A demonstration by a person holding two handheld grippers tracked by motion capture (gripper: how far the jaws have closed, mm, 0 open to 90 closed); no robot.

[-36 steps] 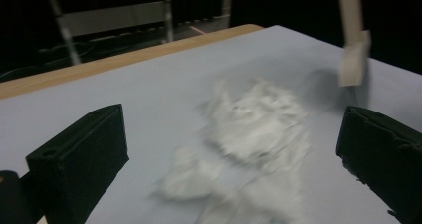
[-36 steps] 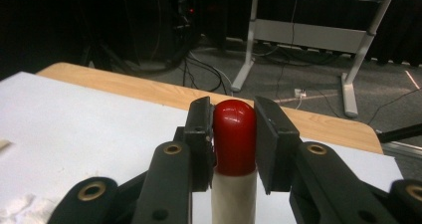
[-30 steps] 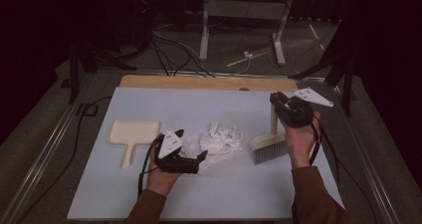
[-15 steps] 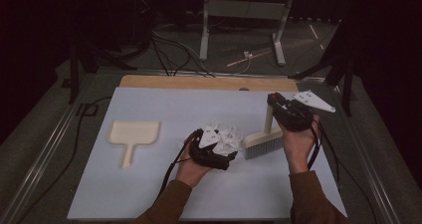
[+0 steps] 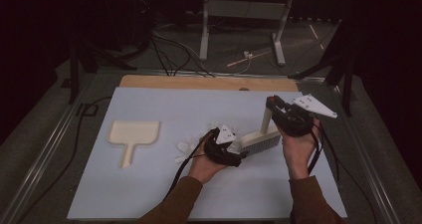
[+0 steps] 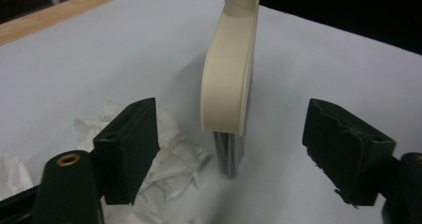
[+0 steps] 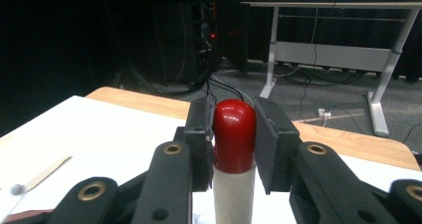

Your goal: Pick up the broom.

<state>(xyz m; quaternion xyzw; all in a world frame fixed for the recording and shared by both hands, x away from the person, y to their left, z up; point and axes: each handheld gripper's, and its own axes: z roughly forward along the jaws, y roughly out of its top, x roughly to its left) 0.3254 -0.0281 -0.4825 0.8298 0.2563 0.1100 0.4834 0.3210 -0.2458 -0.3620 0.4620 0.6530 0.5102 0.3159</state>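
Note:
A cream hand brush [image 5: 260, 141] stands bristles-down on the white mat [image 5: 149, 189], its handle rising to a red tip [image 5: 272, 102]. My right gripper [image 5: 276, 109] is shut on that red-tipped handle [image 7: 234, 134]. My left gripper [image 5: 238, 152] lies low beside the brush head. Its jaws have just been closing and still stand open, with the brush head [image 6: 229, 84] between them and untouched. Crumpled white paper [image 5: 190, 145] lies by the left hand and under the left jaw [image 6: 174, 157]. A cream dustpan [image 5: 132, 136] rests flat at the mat's left.
A wooden table edge [image 5: 199, 81] runs along the far side of the mat. Behind it, on the floor, are cables [image 5: 169, 45] and a metal stand [image 5: 239, 10]. Metal rails border the table left and right.
The left gripper has moved right from beside the dustpan, past the crumpled paper, to the brush head. The right hand and brush have barely shifted.

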